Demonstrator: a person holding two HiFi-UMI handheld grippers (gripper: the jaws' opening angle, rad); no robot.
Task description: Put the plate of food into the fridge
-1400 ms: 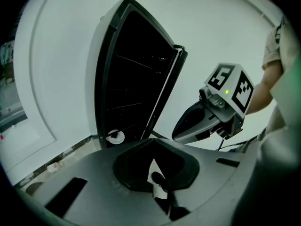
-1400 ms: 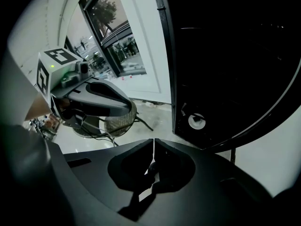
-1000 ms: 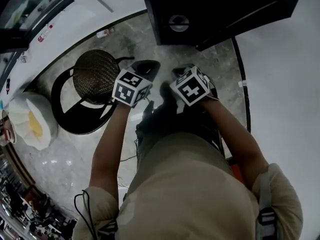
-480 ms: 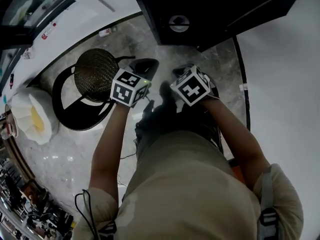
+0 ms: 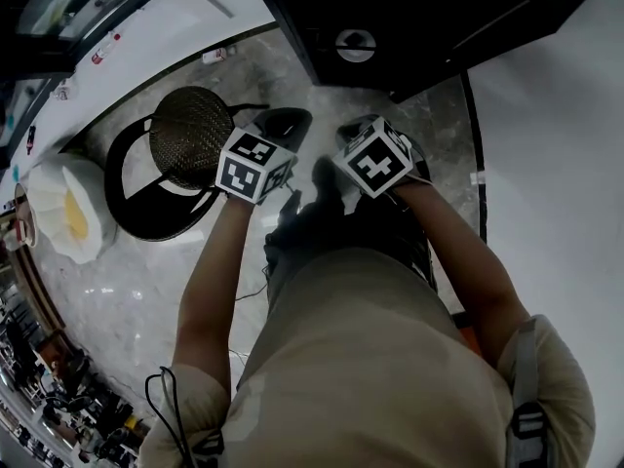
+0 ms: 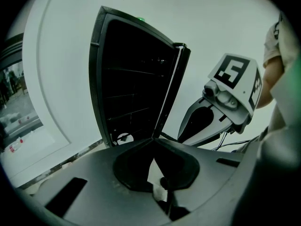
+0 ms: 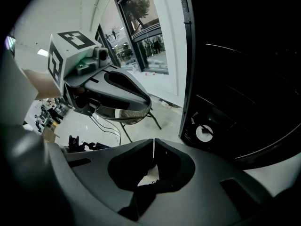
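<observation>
Both claws, the left gripper (image 6: 153, 140) and the right gripper (image 7: 153, 141), are pinched closed on nothing. At nine o'clock the white plate (image 5: 44, 198) holds yellow food. At twelve stands the dark fridge (image 5: 419, 22).

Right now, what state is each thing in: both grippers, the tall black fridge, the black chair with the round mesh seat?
Left gripper: shut, empty.
Right gripper: shut, empty.
Tall black fridge: dark inside, wire shelves show; door open or glass, cannot tell.
Black chair with round mesh seat: upright, nothing on seat.
Plate of food: in no view.
</observation>
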